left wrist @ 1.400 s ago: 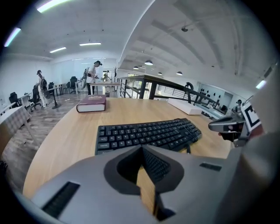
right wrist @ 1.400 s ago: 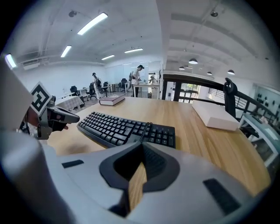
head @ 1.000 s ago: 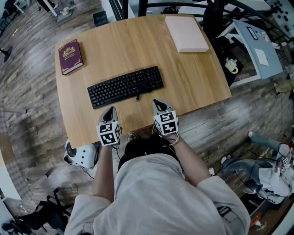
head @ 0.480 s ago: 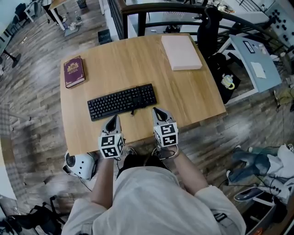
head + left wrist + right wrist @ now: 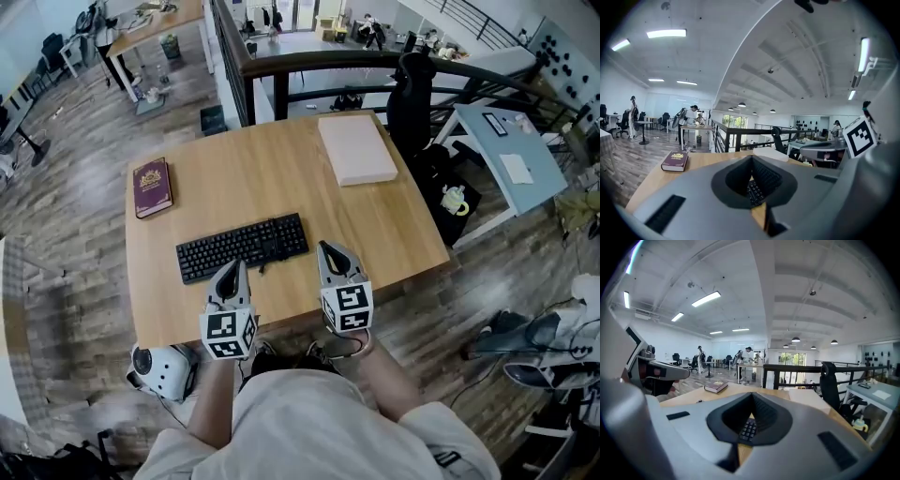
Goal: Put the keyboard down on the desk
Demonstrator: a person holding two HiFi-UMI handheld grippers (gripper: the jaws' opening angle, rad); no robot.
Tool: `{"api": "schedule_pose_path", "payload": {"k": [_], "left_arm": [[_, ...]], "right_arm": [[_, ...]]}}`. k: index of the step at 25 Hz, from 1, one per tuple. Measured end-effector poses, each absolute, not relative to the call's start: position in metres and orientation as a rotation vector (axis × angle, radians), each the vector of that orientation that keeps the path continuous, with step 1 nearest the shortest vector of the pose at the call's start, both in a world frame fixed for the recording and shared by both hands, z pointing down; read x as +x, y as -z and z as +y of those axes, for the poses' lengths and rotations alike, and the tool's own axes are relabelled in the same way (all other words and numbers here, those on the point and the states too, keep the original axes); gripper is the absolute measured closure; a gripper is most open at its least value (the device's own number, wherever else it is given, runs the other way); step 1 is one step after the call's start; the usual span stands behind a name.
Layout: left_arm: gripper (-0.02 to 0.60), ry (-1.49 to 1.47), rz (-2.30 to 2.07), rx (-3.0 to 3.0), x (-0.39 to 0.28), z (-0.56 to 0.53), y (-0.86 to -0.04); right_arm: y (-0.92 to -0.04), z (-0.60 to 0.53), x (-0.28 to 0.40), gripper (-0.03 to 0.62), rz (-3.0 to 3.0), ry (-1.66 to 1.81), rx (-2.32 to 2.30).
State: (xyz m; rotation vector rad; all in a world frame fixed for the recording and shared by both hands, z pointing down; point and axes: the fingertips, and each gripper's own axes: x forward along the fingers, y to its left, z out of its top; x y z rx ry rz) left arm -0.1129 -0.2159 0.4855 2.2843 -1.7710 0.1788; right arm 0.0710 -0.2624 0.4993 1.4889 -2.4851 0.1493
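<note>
At the left of the wooden bench point(image 5: 281, 178) a dark red book point(image 5: 153, 187) is laid flat, well apart from the rest. Below the bench's near left corner a white rounded object point(image 5: 161, 367) is seen on the floor; what it is cannot be made out. The black keyboard point(image 5: 242, 247) is lying flat on the bench, near its front edge, and is touched by neither gripper. Just in front of it the left gripper point(image 5: 232, 266) is held with its jaws pressed together and nothing between them. In the left gripper view only a few keys are seen past the jaws, the rest being hidden. The right gripper point(image 5: 327, 247), beside the keyboard's right end, is likewise closed and empty. A pale flat pad point(image 5: 356, 150) is set at the far right corner. Off the bench's right edge a small mug point(image 5: 454, 200) is seen; its contents cannot be made out.
</note>
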Motion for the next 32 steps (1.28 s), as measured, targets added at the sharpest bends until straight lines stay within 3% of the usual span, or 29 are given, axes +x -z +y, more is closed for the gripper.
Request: {"api": "schedule_pose_path", "payload": {"k": [17, 32], "left_arm": [[0.571, 0.040, -1.866, 2.458, -0.096, -0.216, -0.372], [0.571, 0.043, -1.907, 2.465, -0.091, -0.219, -0.362]], "right_arm": [[-0.363, -0.256, 0.092, 0.589, -2.639, 0.168, 1.606], [-0.352, -0.259, 0.100, 0.589, -2.647, 0.201, 1.612]]}}
